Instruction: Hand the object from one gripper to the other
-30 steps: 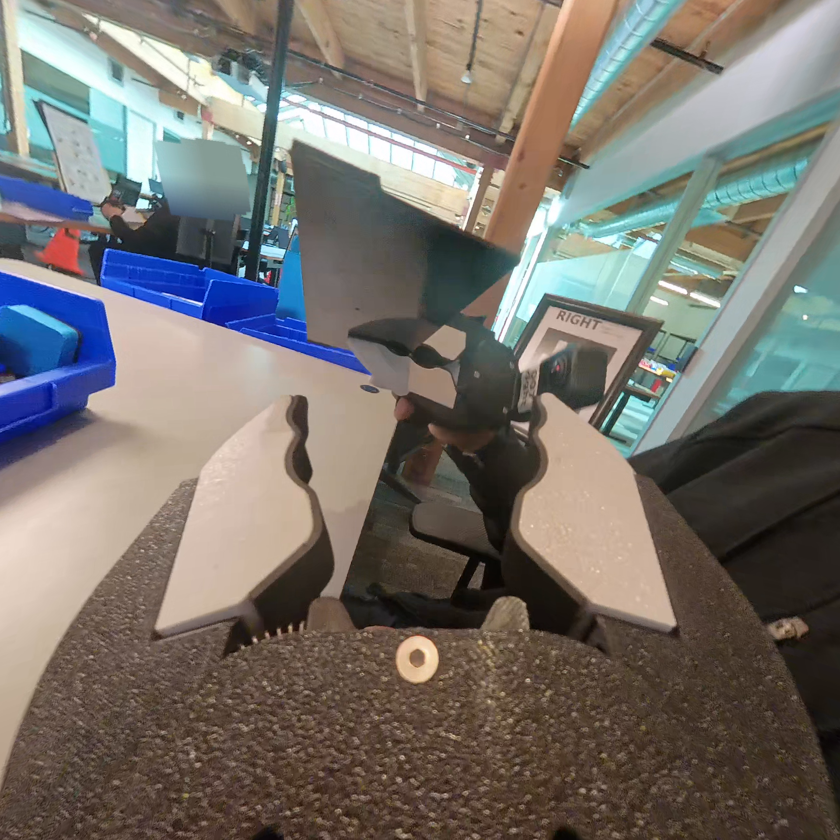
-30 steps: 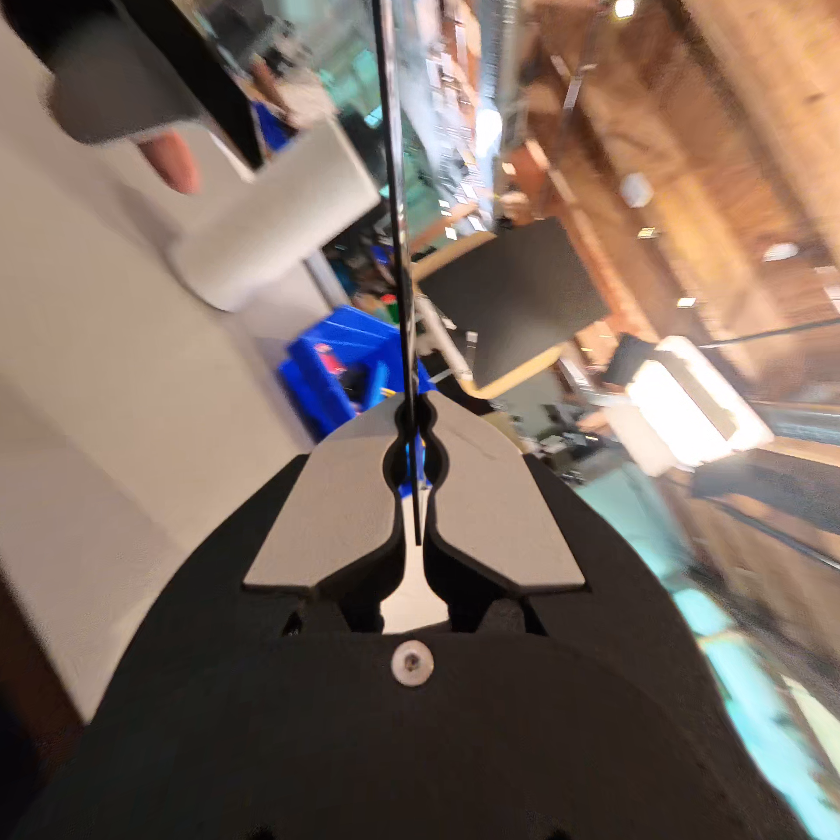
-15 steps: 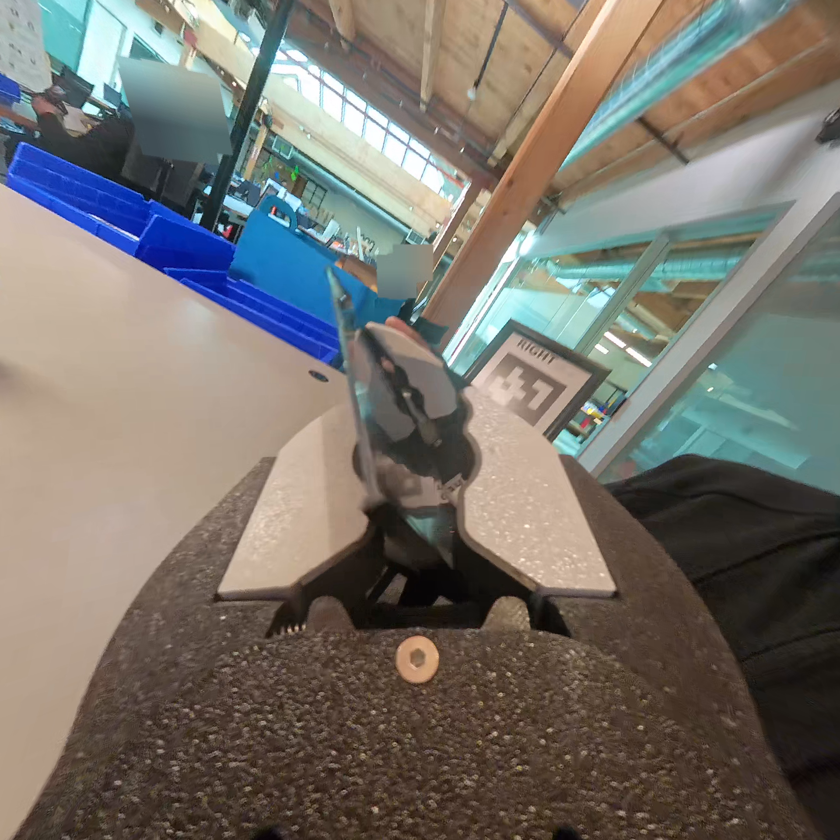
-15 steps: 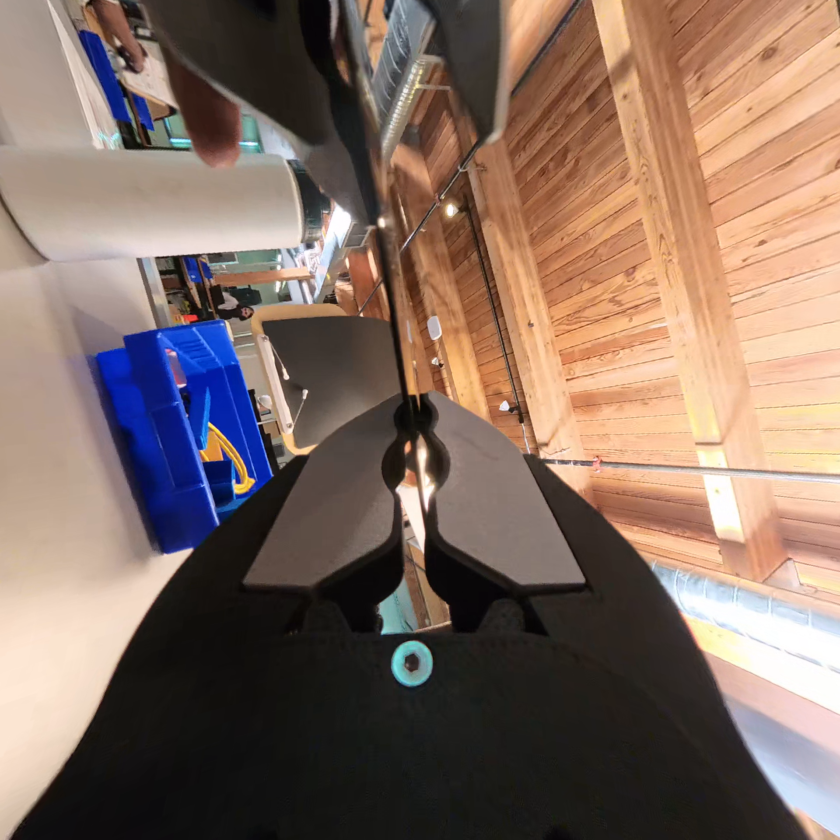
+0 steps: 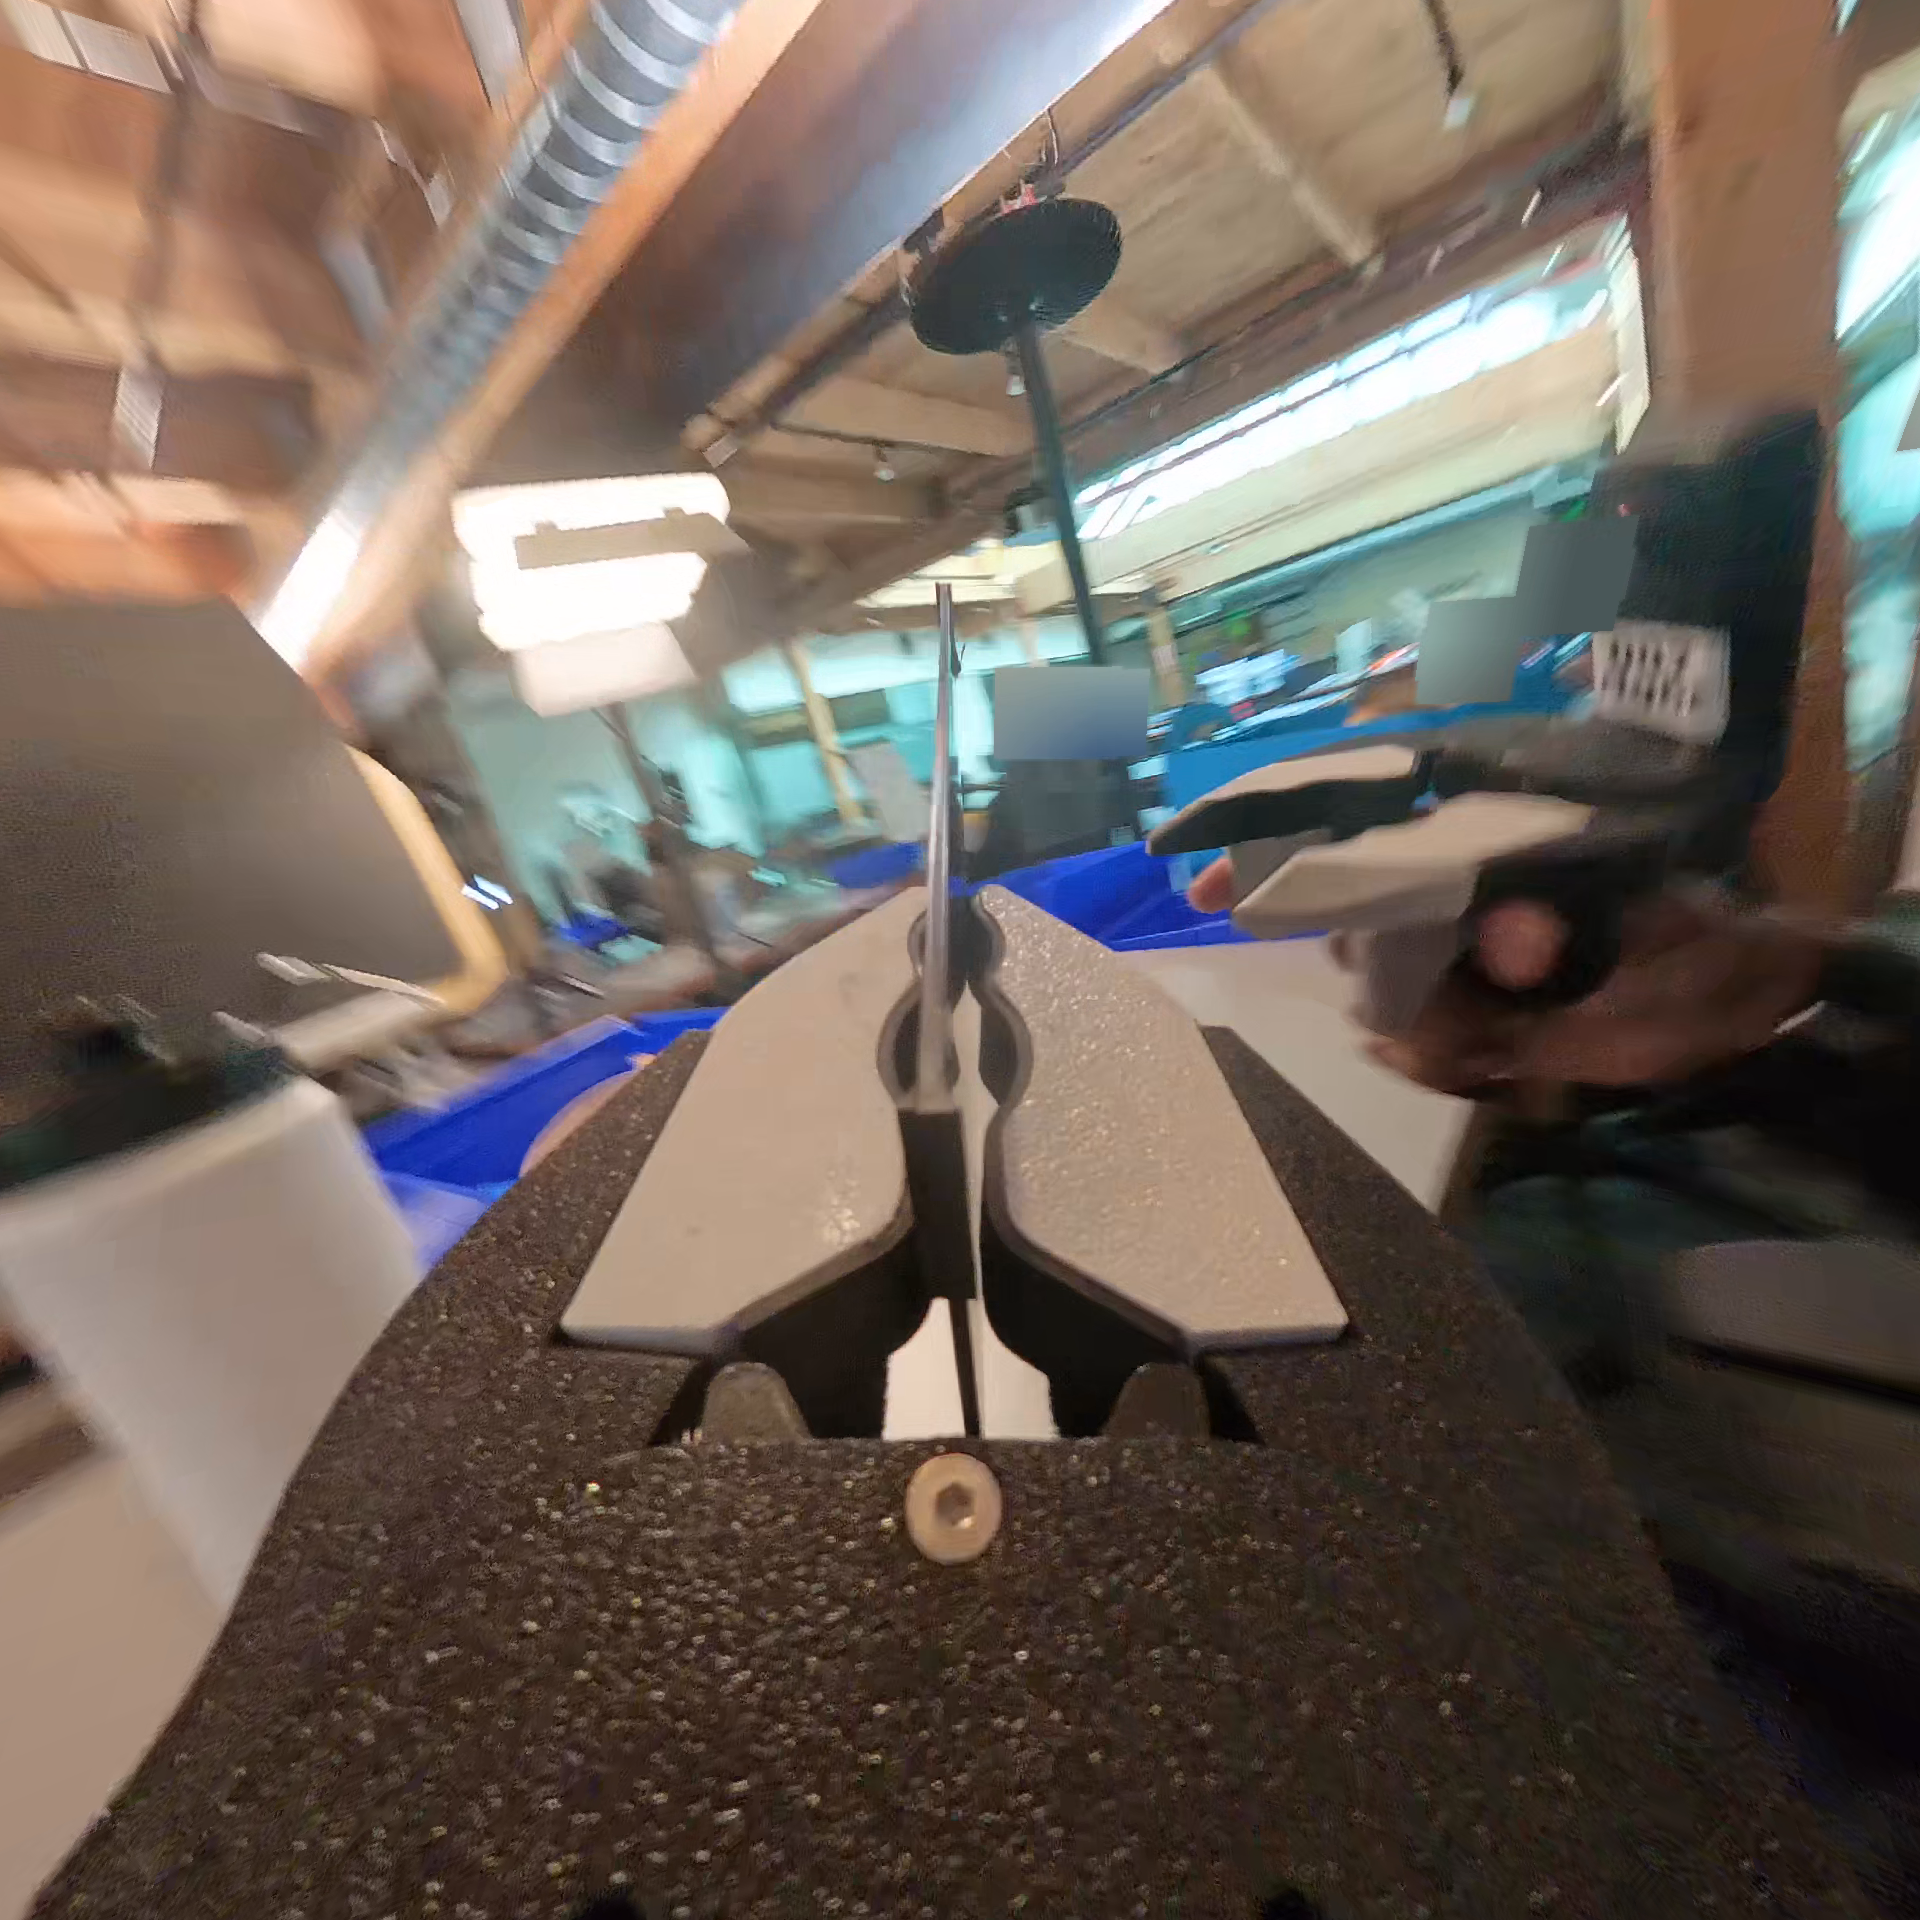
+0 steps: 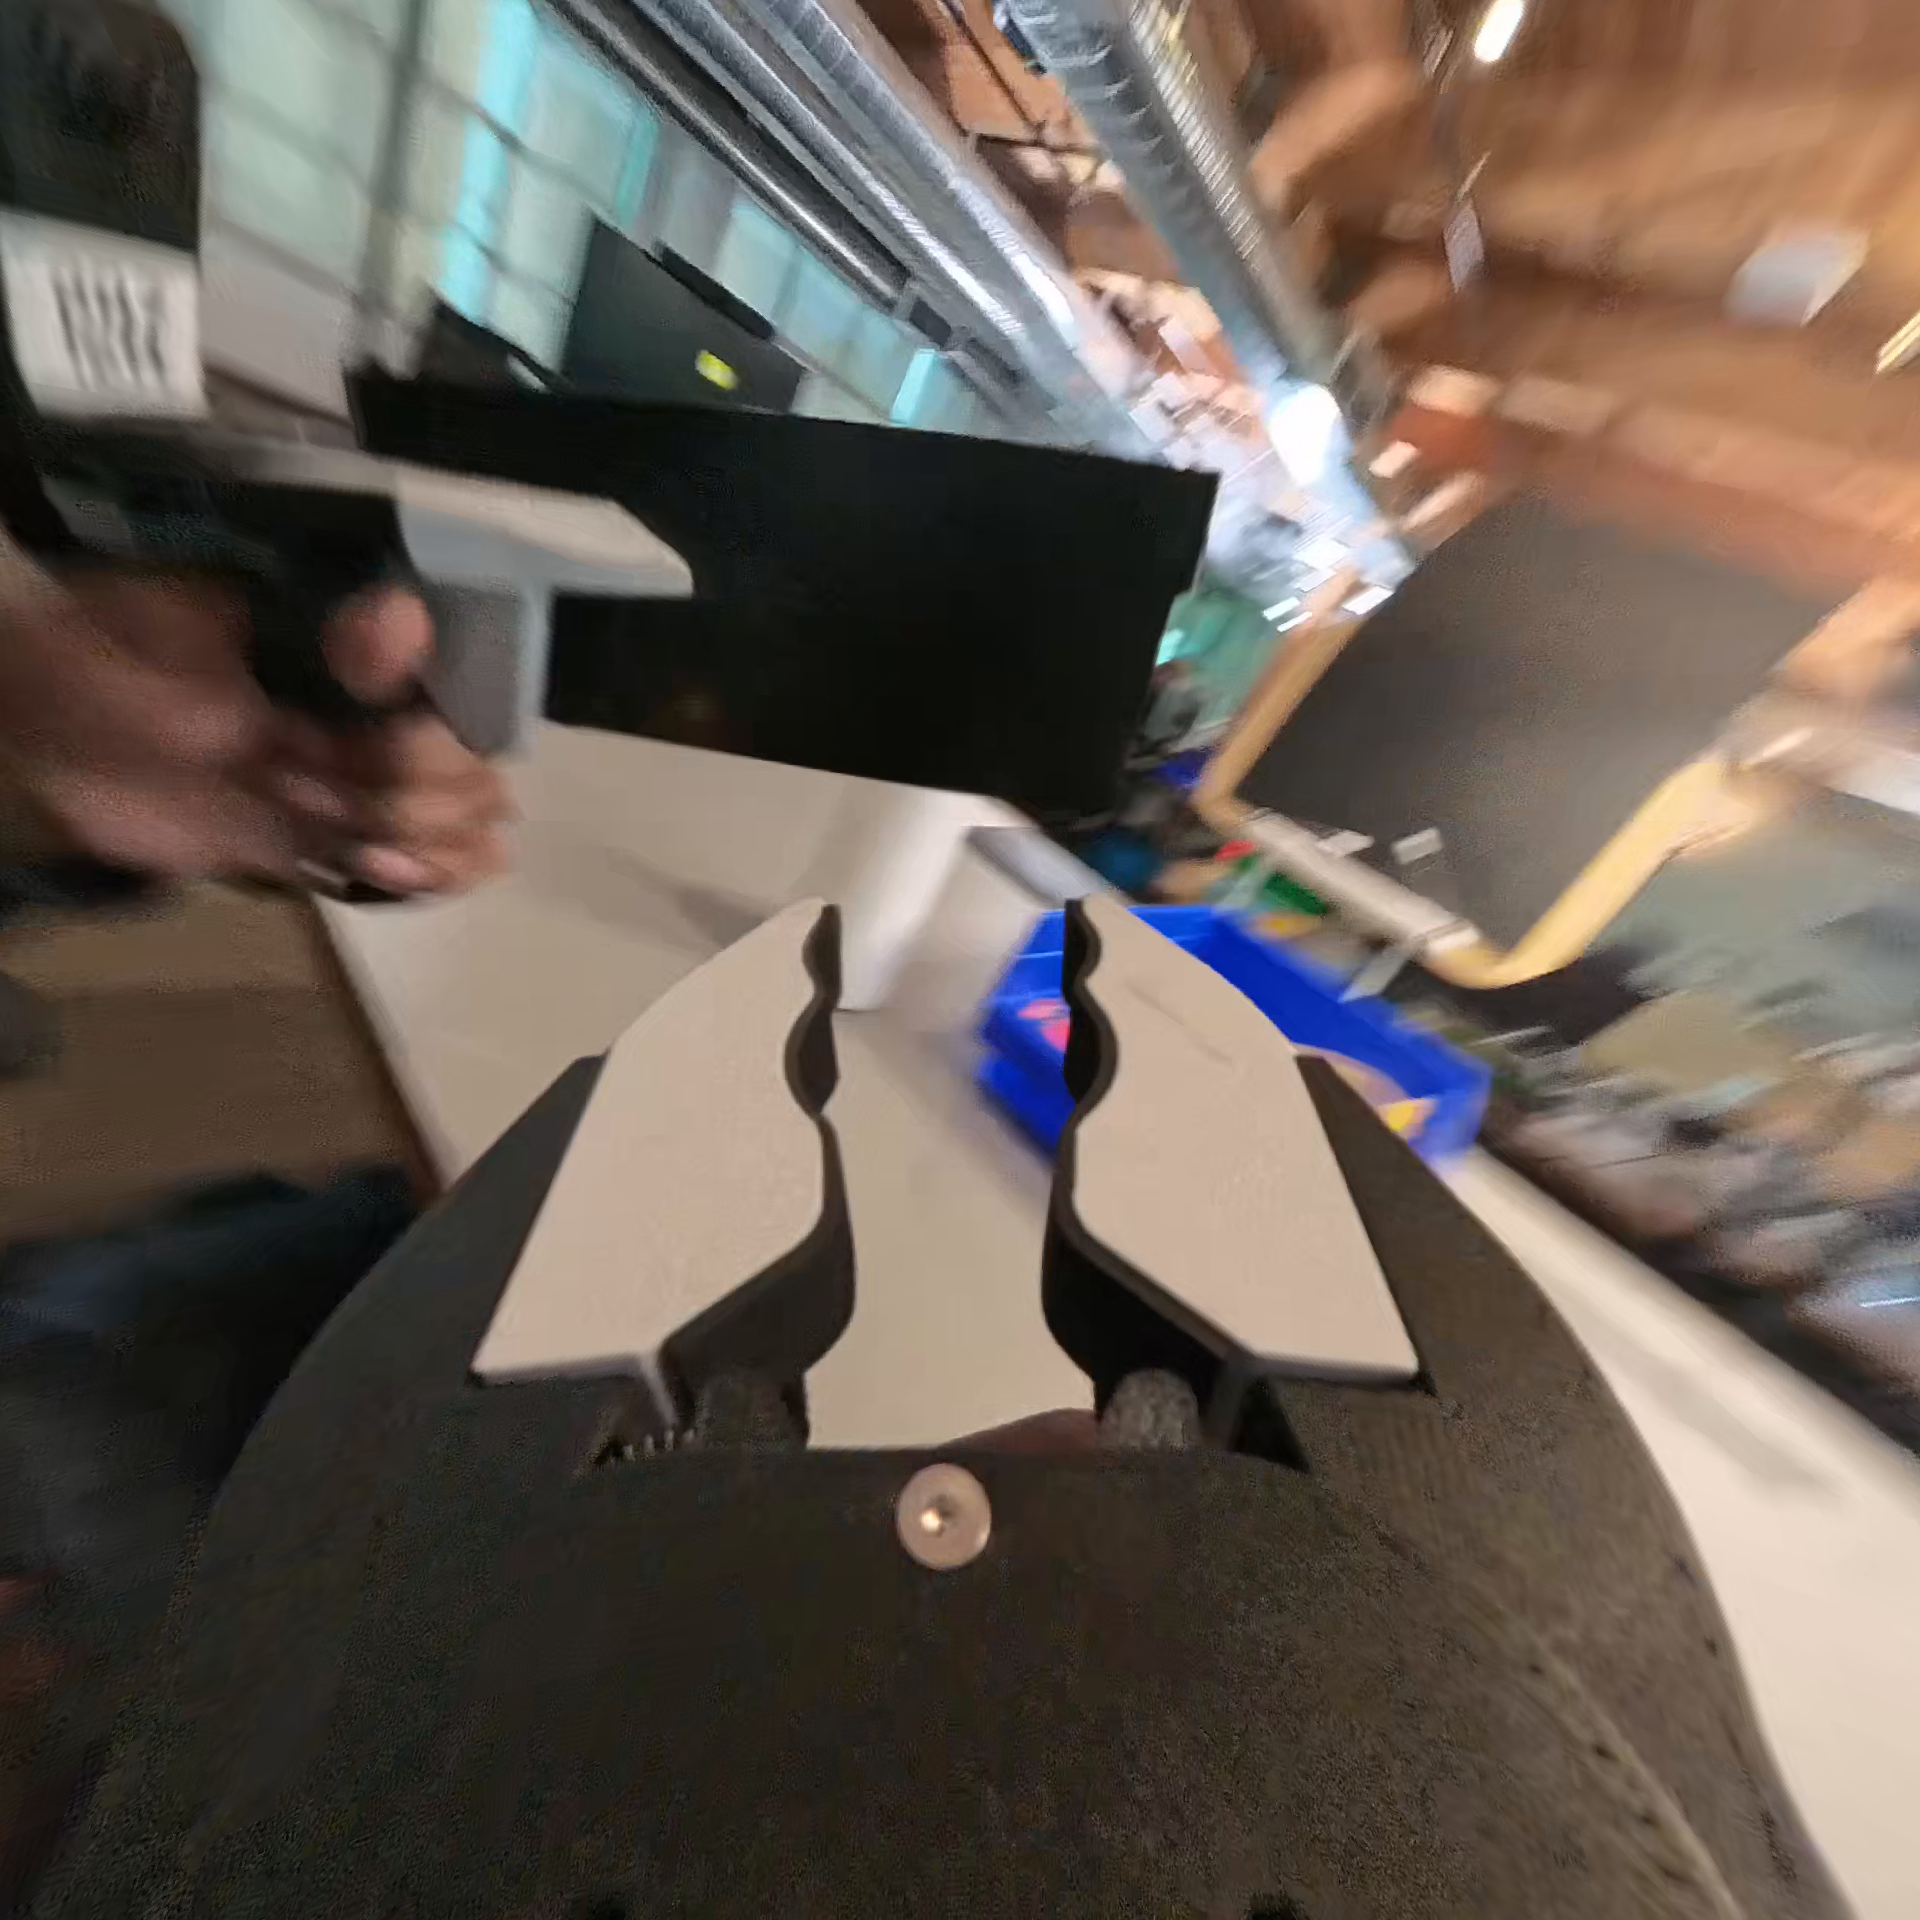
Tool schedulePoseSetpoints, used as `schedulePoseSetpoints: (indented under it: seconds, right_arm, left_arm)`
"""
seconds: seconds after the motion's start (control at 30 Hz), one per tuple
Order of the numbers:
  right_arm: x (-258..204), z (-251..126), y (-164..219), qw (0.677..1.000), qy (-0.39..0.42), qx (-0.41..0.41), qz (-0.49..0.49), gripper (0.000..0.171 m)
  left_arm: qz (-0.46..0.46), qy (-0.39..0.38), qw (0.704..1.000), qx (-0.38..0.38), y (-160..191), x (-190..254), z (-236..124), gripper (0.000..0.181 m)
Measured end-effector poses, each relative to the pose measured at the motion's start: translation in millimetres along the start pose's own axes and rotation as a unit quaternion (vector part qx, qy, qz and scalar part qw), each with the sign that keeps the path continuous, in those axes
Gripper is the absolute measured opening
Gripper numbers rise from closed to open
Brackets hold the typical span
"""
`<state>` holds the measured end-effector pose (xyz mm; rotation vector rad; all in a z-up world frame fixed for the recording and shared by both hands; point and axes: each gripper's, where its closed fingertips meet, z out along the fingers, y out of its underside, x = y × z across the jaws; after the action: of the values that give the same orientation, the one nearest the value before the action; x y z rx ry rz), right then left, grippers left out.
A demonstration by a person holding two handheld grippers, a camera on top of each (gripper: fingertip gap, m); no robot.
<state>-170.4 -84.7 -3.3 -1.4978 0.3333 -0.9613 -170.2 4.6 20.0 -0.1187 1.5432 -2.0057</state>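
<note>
1. Left gripper (image 5: 948, 935): jaws closed on a thin black sheet (image 5: 940, 831), seen edge-on in the left wrist view. The sheet runs up out of the jaw tips and back down through the gap toward the gripper body.
2. Right gripper (image 6: 948, 935): jaws parted, with a clear gap between them and nothing inside it. Only the pale surface (image 6: 644, 894) shows through the gap.
3. Location check, right wrist view: the sheet (image 6: 883, 603) shows broadside as a flat, matte black rectangle with straight edges. It sits up and to the left of the right jaws, well apart from them, pinched at one end by the left gripper (image 6: 551, 566).
4. Left wrist view: the right gripper (image 5: 1351, 862) lies off to the right of the left jaws, clear of the sheet, with a hand (image 5: 1579, 997) on its grip.
5. Progress, judged: the transfer looks complete, since the sheet is with the left gripper only. What remains, if anything, is to separate further or set it down.
6. Materials: jaw faces are grey and lightly speckled with wavy inner edges. Gripper bodies are black and grainy. The sheet looks rigid and very thin. A blue bin (image 6: 1299, 1029) and a white cylinder (image 6: 904, 904) lie beyond the right jaws, blurred.
</note>
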Motion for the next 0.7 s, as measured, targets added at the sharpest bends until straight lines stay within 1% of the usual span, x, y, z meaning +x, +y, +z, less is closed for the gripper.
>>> schedulePoseSetpoints:
  seconds: [0.03,0.1,0.13,0.2,0.27,0.33,0.4,0.43,0.47,0.5,0.53,0.57,0.6,0.7]
  right_arm:
    - [-5,3,-1,0.996,-0.030,0.001,0.087,0.043]
    - [-14,9,-6,0.966,-0.084,0.021,0.243,0.047]
    - [-18,10,-11,0.945,-0.110,0.037,0.306,0.048]
    - [-27,12,-19,0.905,-0.155,0.059,0.392,0.055]
    - [-36,13,-27,0.874,-0.188,0.067,0.443,0.064]
    - [-43,13,-32,0.855,-0.205,0.071,0.472,0.071]
    - [-45,16,-31,0.851,-0.197,0.063,0.483,0.069]
    - [-44,18,-26,0.855,-0.180,0.053,0.483,0.060]
    - [-41,19,-20,0.863,-0.159,0.044,0.478,0.046]
    - [-37,19,-14,0.871,-0.143,0.039,0.469,0.028]
    - [-35,19,-12,0.875,-0.140,0.039,0.462,0.016]
    - [-33,18,-12,0.875,-0.143,0.041,0.461,0.012]
    - [-29,16,-12,0.878,-0.140,0.045,0.456,0.008]
    - [-17,8,-18,0.894,-0.134,0.059,0.423,0.005]
  left_arm:
    - [0.079,-0.018,0.997,0.005,-3,3,0,0.003]
    - [0.232,-0.057,0.971,0.018,-9,13,0,0.002]
    - [0.291,-0.069,0.954,0.015,-9,18,1,0.003]
    - [0.378,-0.087,0.922,0.001,-4,26,4,0.003]
    - [0.458,-0.087,0.884,-0.006,5,37,7,0.003]
    - [0.524,-0.082,0.847,-0.010,13,47,10,0.002]
    - [0.564,-0.068,0.823,-0.013,22,56,13,0.002]
    - [0.573,-0.063,0.817,-0.008,24,61,14,0.003]
    - [0.572,-0.060,0.818,-0.002,24,63,14,0.002]
    - [0.556,-0.045,0.830,-0.002,26,65,14,0.008]
    - [0.538,-0.021,0.843,-0.011,32,66,14,0.019]
    - [0.519,0.001,0.854,-0.027,38,64,14,0.036]
    - [0.500,0.018,0.865,-0.042,43,61,13,0.048]
    - [0.441,0.083,0.891,-0.068,53,58,0,0.062]
